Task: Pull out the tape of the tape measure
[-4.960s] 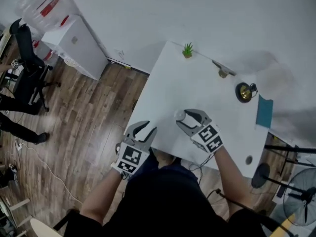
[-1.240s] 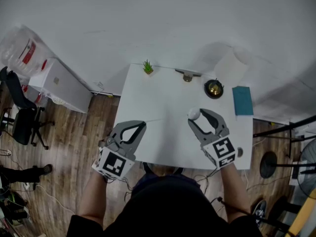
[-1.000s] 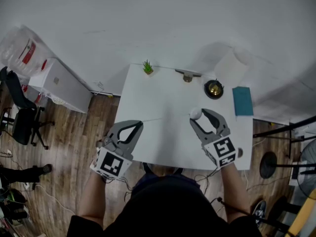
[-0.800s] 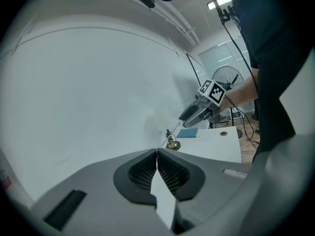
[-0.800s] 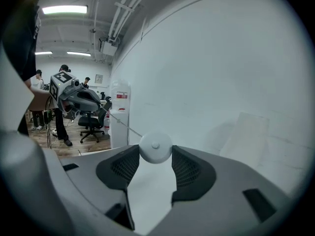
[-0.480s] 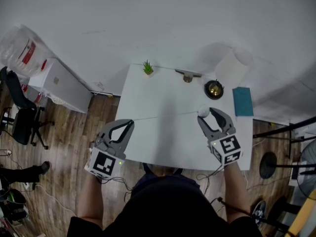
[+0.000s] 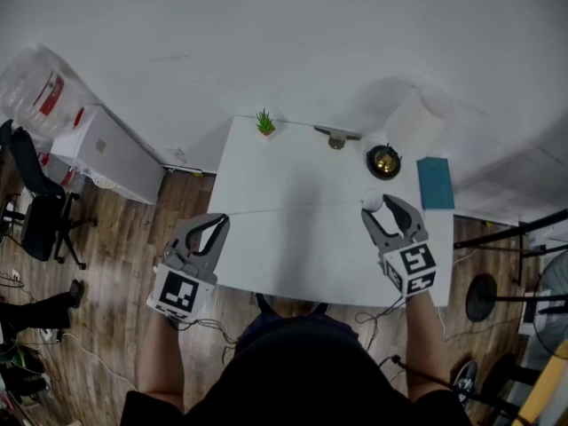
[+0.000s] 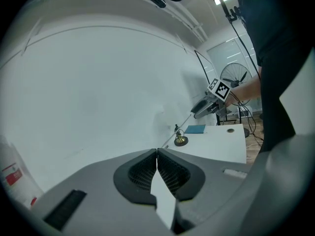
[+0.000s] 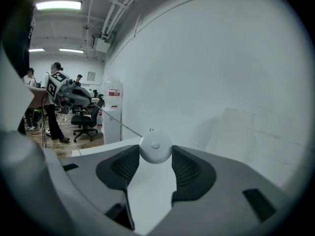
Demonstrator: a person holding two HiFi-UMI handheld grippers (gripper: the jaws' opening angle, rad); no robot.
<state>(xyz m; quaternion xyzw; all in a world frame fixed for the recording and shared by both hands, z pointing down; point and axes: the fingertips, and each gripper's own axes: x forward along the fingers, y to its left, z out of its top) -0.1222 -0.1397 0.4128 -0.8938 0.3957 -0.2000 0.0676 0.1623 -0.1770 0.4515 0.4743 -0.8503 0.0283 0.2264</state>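
Observation:
A small round white tape measure (image 7: 372, 202) sits between the fingers of my right gripper (image 7: 382, 201), which is shut on it above the right part of the white table (image 7: 293, 264). In the right gripper view the white case (image 9: 155, 149) fills the gap of the right gripper (image 9: 155, 152). A thin tape (image 7: 293, 209) runs leftward from it to my left gripper (image 7: 219, 219), held off the table's left edge and shut on the tape's end. In the left gripper view the left gripper (image 8: 157, 152) pinches the tape (image 8: 177, 131), which leads to the far gripper (image 8: 209, 104).
At the table's back stand a small green plant (image 7: 265, 122), a metal fitting (image 7: 335, 136) and a brass bell (image 7: 383, 160); a teal pad (image 7: 435, 182) lies at the right. A white cabinet (image 7: 102, 153) and an office chair (image 7: 35, 211) stand on the wooden floor to the left.
The two grippers have moved apart: the left one farther left and down past the table edge, the right one to the right. The stretch of tape between them has grown longer.

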